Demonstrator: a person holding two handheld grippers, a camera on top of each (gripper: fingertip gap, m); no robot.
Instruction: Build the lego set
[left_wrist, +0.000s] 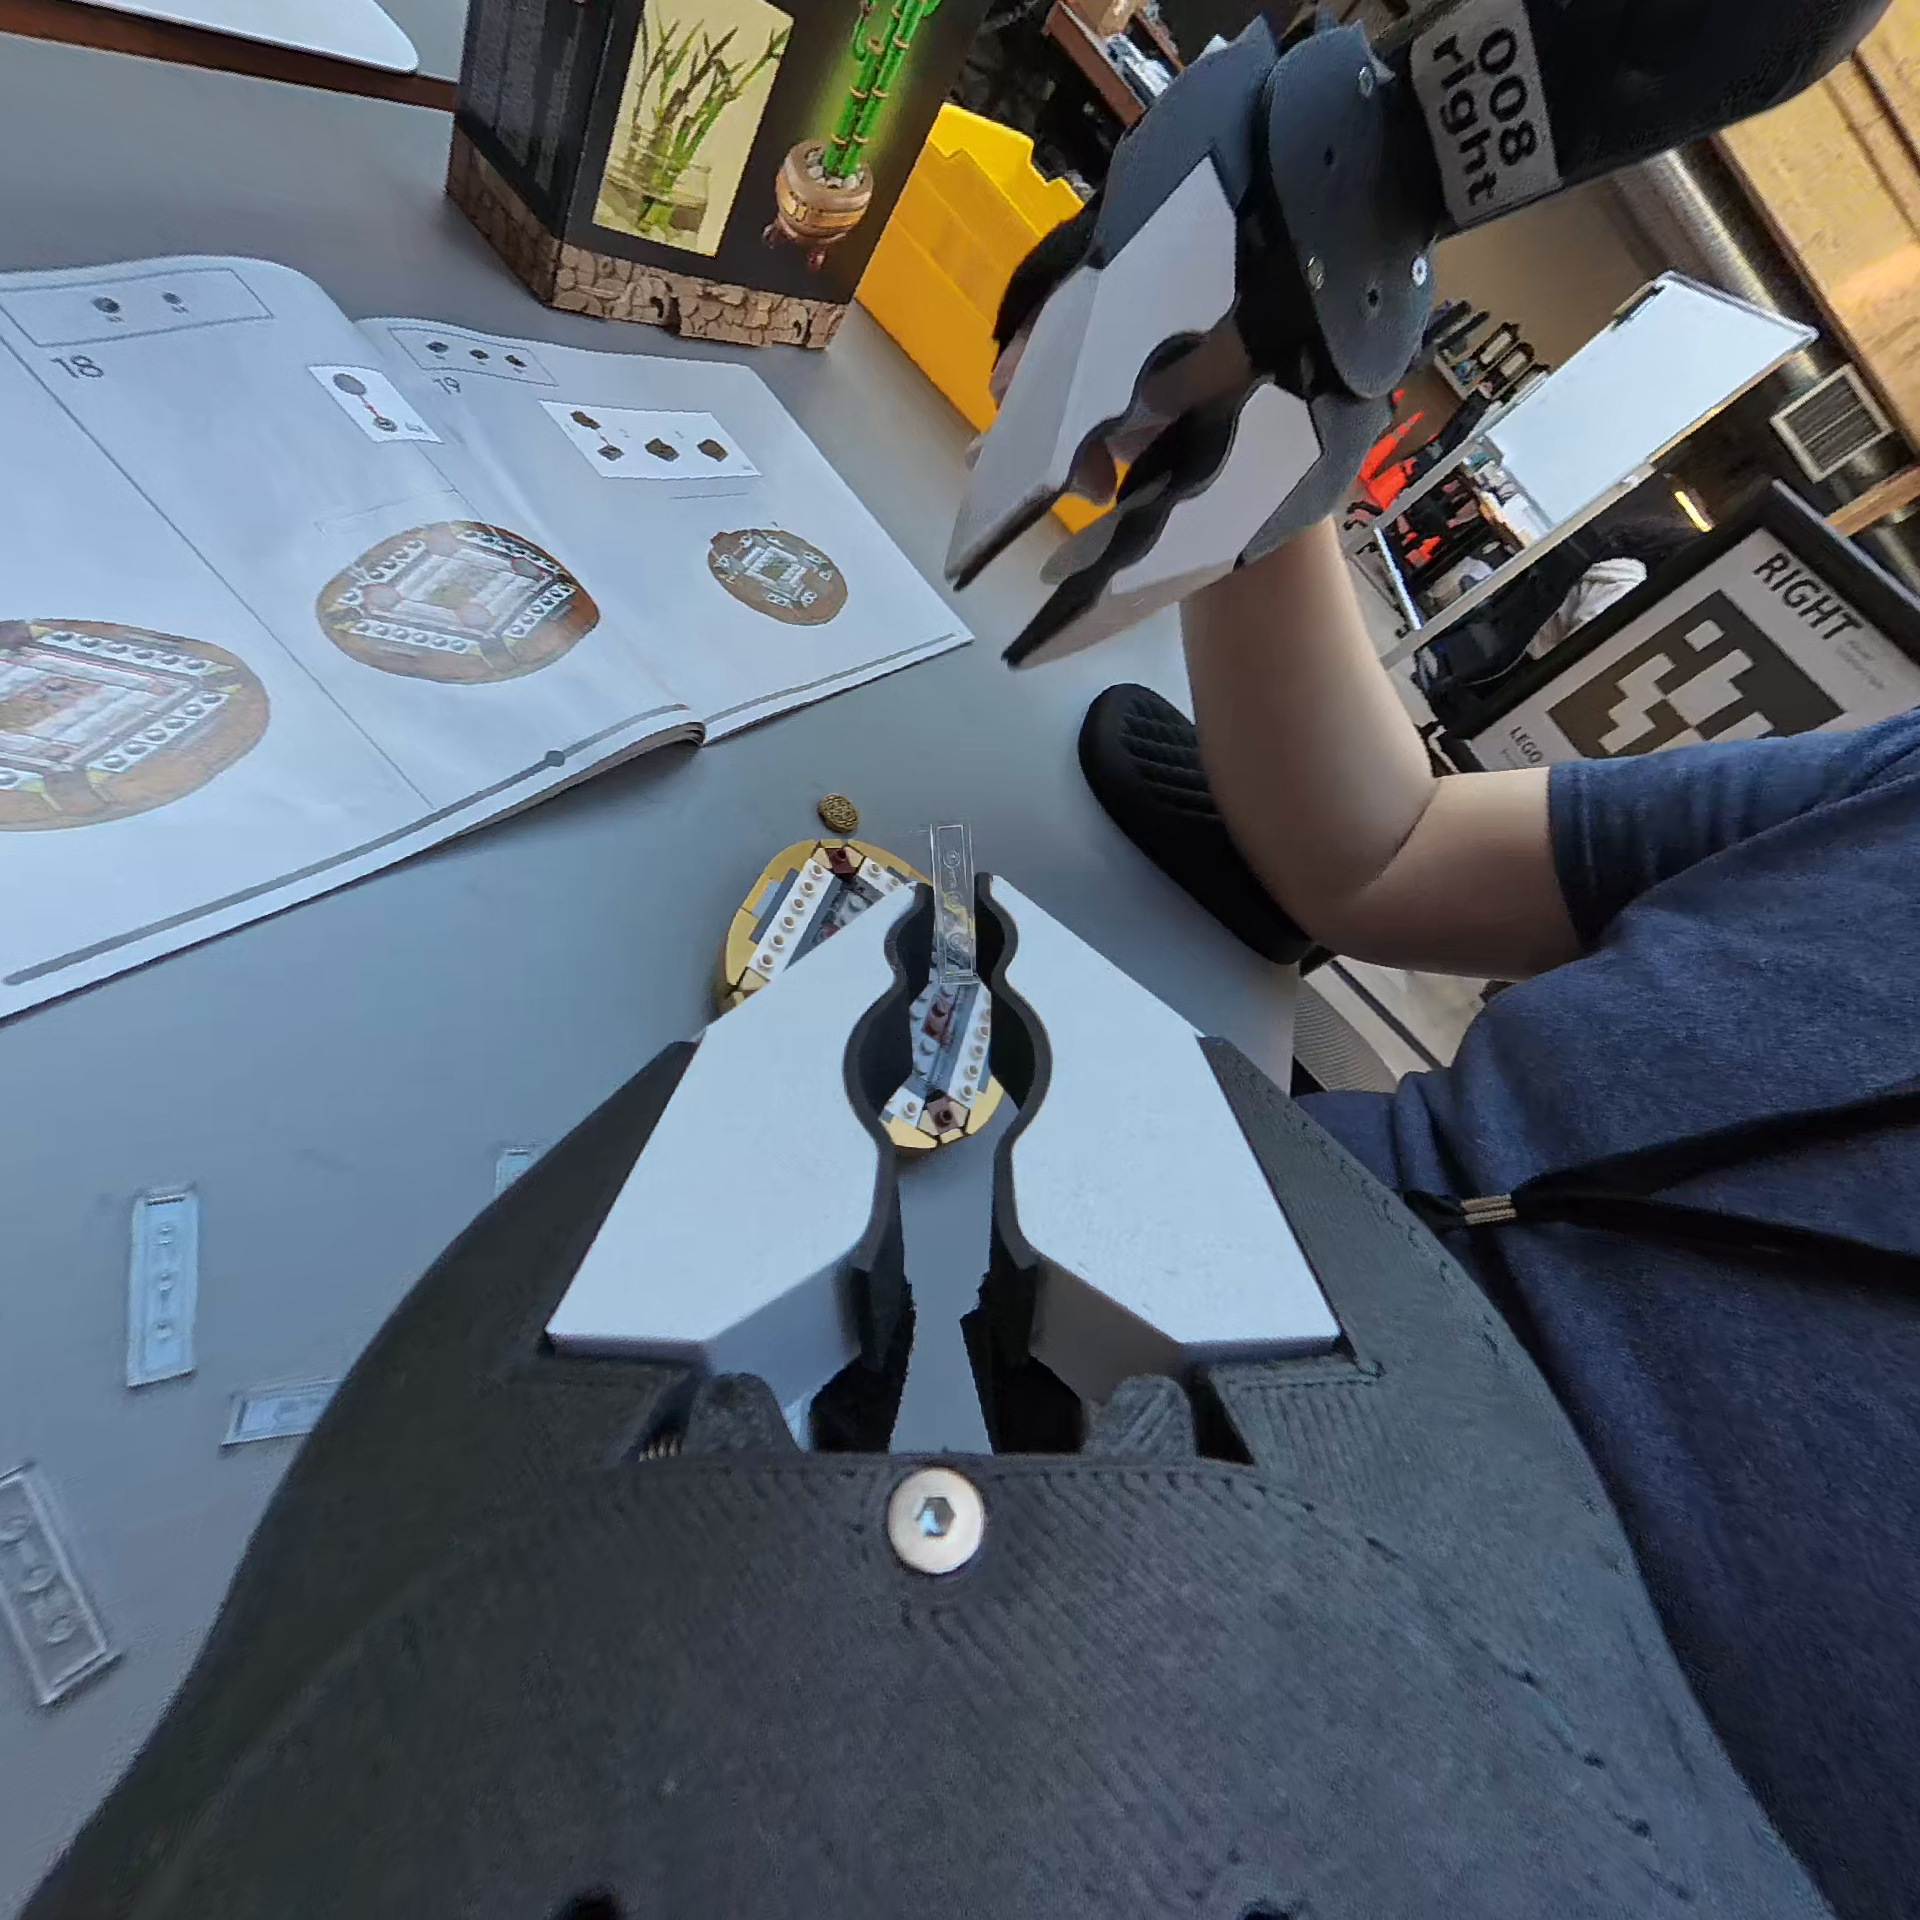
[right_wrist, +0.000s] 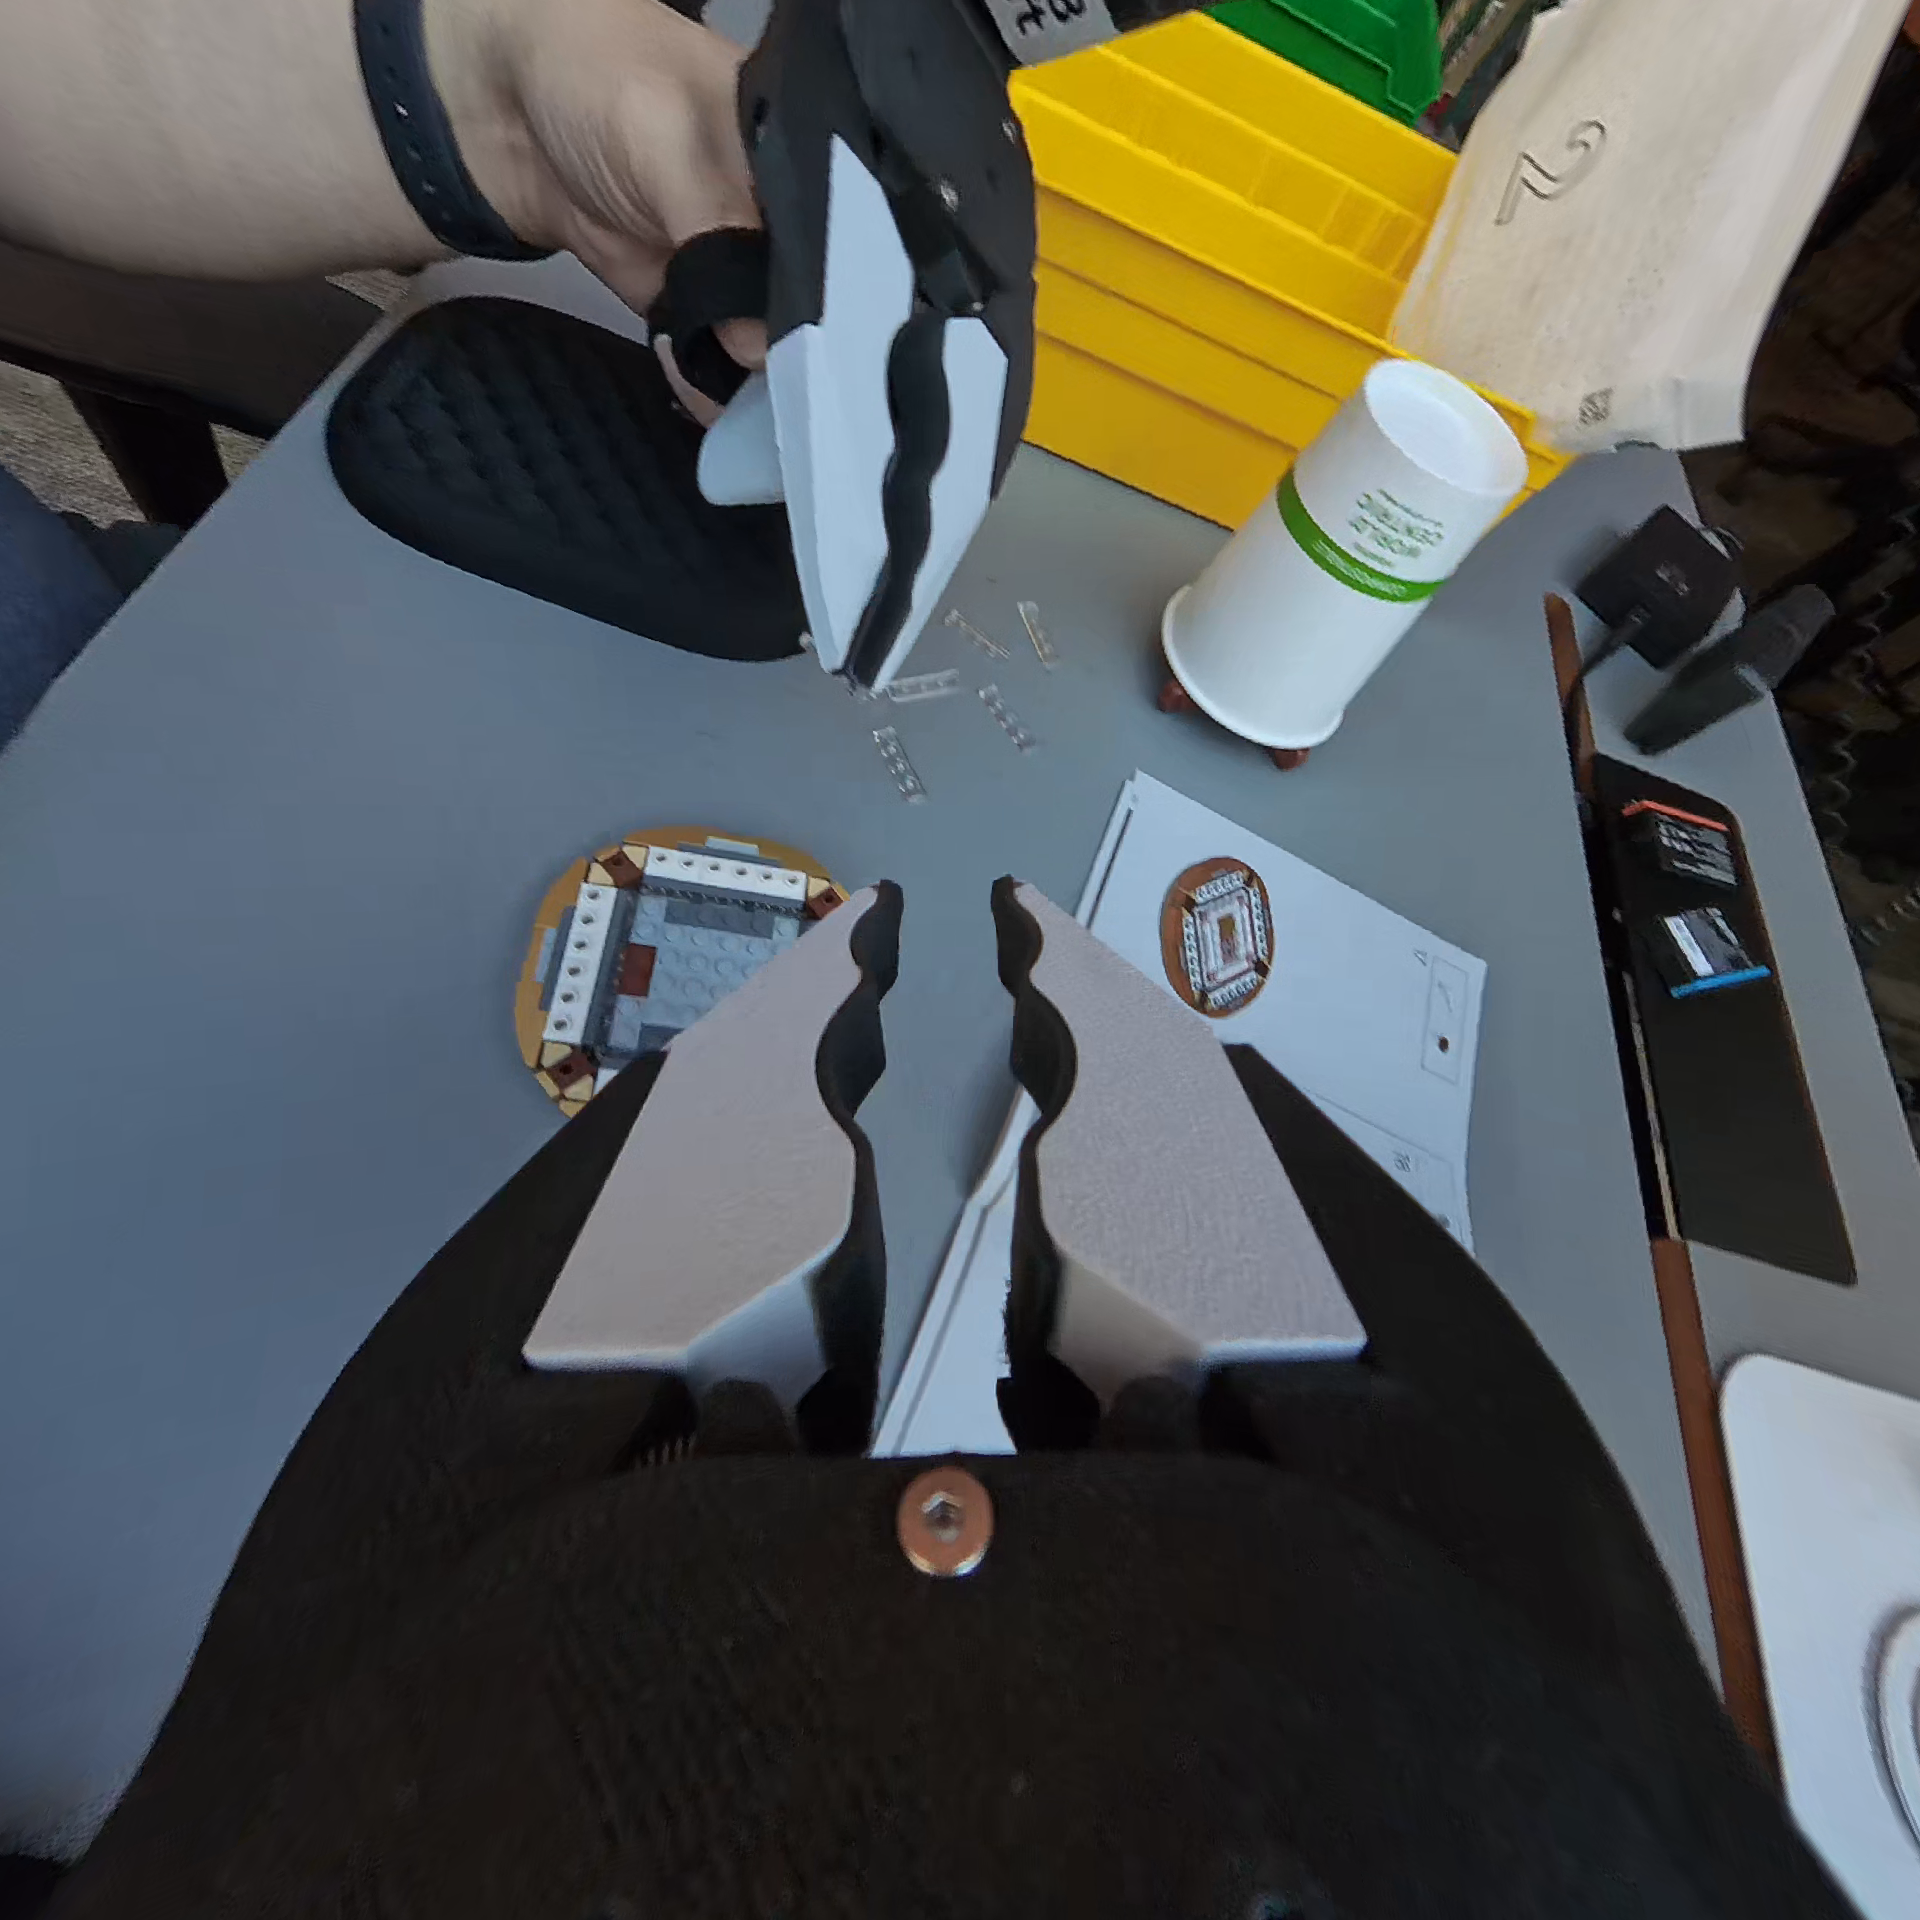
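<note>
Lego base (right_wrist: 665, 961) lies flat; left tool (left_wrist: 948, 920) pinches clear plate (left_wrist: 951, 904).

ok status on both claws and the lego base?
Left claw shut on clear plate. Right claw open, empty, raised. Round lego base on table, part-built. Loose clear plates beside it; nothing blocking.

Clear glossy plastic plate (left_wrist: 953, 914), matt grey table (left_wrist: 520, 1039), paper booklet (left_wrist: 416, 520), rough black hand-held gripper (left_wrist: 951, 925).
</note>
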